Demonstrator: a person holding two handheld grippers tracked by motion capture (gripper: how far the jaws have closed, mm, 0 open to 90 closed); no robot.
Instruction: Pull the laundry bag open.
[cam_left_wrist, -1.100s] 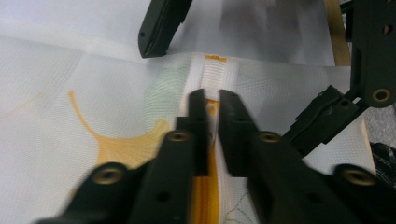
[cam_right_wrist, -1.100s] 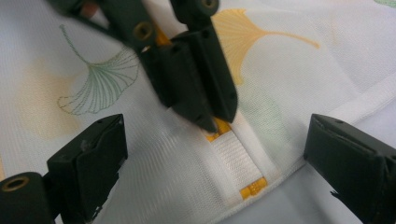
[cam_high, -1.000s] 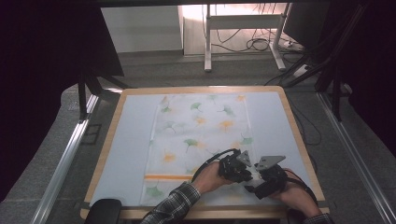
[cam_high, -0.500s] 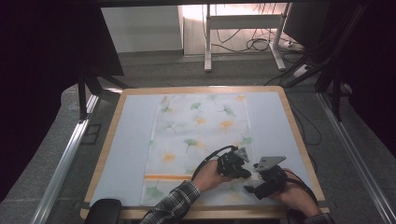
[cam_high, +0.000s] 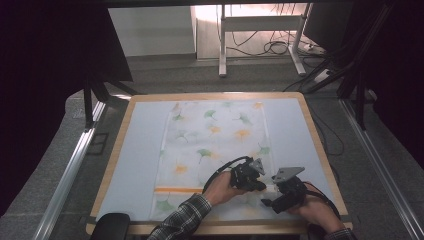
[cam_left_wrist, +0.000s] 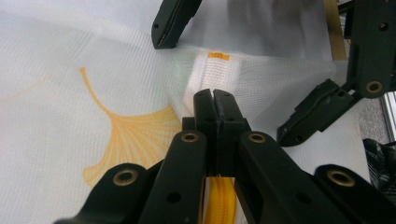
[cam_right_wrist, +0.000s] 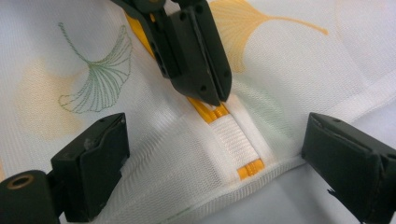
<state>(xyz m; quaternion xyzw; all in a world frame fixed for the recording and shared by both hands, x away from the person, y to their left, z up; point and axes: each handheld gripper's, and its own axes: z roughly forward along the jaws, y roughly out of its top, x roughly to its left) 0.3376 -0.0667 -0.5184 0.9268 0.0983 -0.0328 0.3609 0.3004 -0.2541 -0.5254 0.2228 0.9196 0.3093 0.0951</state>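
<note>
A lab or test room rather than a home — beyond the grippers stands a purpose-built wooden-rimmed table (cam_high: 119, 145) with a pale work surface, flanked by metal rails (cam_high: 67, 172) to either side. Farther off, past the table's far edge, a white desk frame (cam_high: 260, 37) stands on grey carpet (cam_high: 165, 80) with loose cables (cam_high: 280, 47) pooled beneath it. Black curtains (cam_high: 45, 75) close off both sides — a screened recording bay, lit from above.
</note>
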